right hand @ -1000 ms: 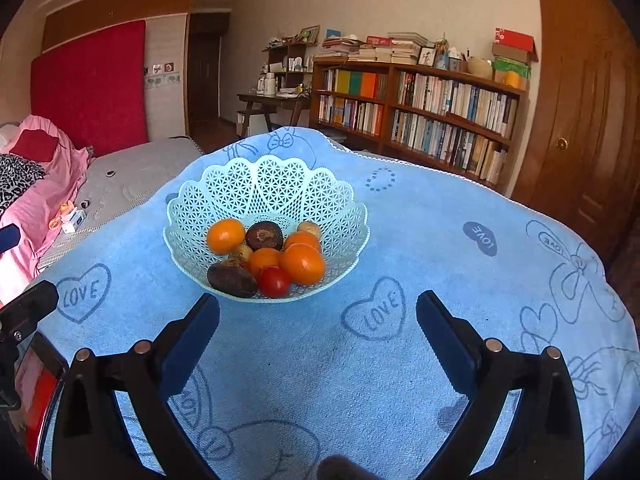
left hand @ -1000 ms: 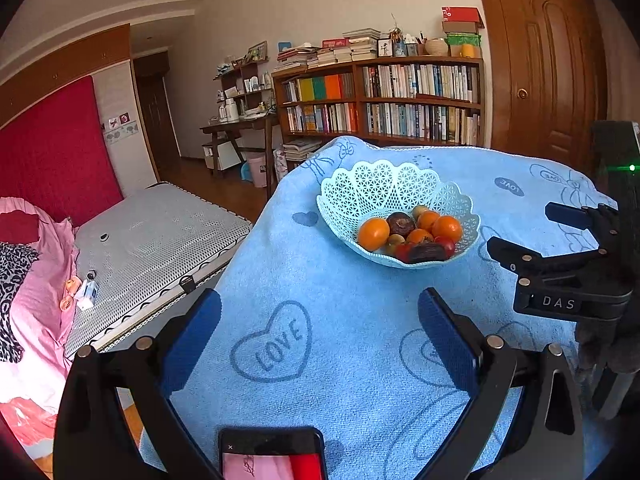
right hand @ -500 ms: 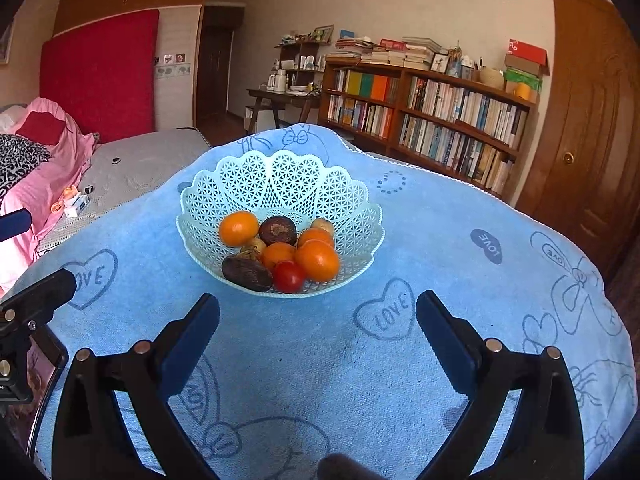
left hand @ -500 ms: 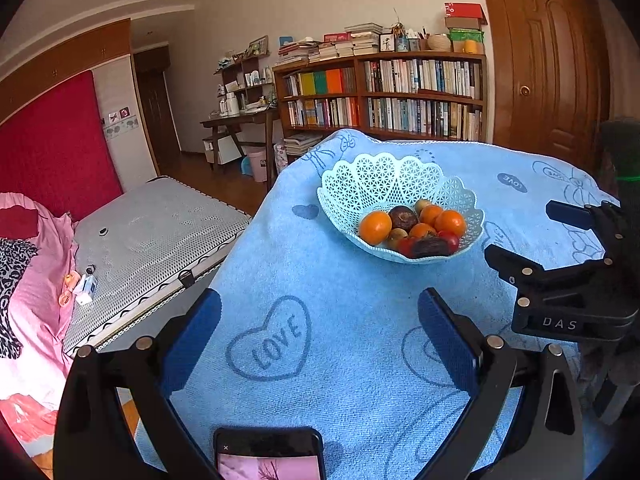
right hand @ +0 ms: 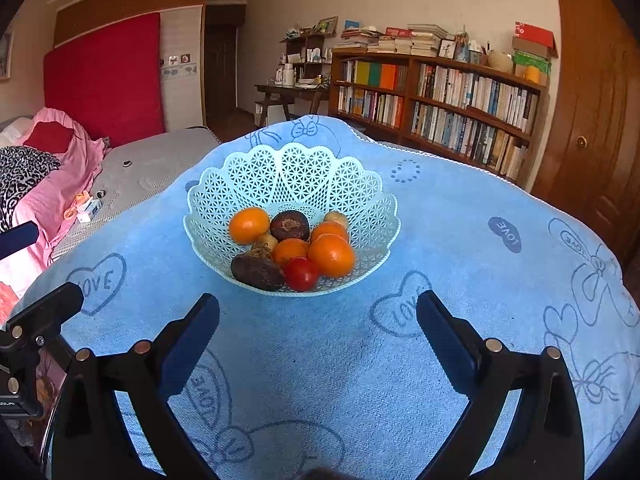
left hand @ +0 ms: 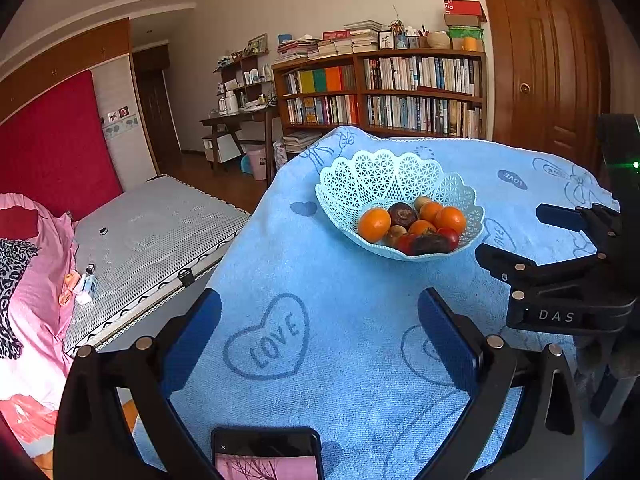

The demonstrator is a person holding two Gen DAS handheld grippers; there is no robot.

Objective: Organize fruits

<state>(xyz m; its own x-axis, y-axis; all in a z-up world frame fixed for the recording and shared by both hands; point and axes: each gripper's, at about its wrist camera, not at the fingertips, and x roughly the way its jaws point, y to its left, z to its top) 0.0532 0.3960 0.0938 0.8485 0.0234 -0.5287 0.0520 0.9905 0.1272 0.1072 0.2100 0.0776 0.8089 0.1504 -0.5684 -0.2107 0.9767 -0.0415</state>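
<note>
Your right gripper (right hand: 318, 320) hangs with its jaws spread wide and nothing between them, just short of the basket (right hand: 248, 184); your left gripper (left hand: 320, 324) is just as wide and just as empty, over bare blue towel (left hand: 360, 392), well to the near left of the basket; the fruit sits heaped toward the basket's near side; oranges (right hand: 331, 255), a red tomato (right hand: 301, 273) at the front, a dark brown fruit (right hand: 257, 272) to its left, another dark one (right hand: 289, 225) farther back; a phone (left hand: 267, 456) shows at your left gripper's near edge.
</note>
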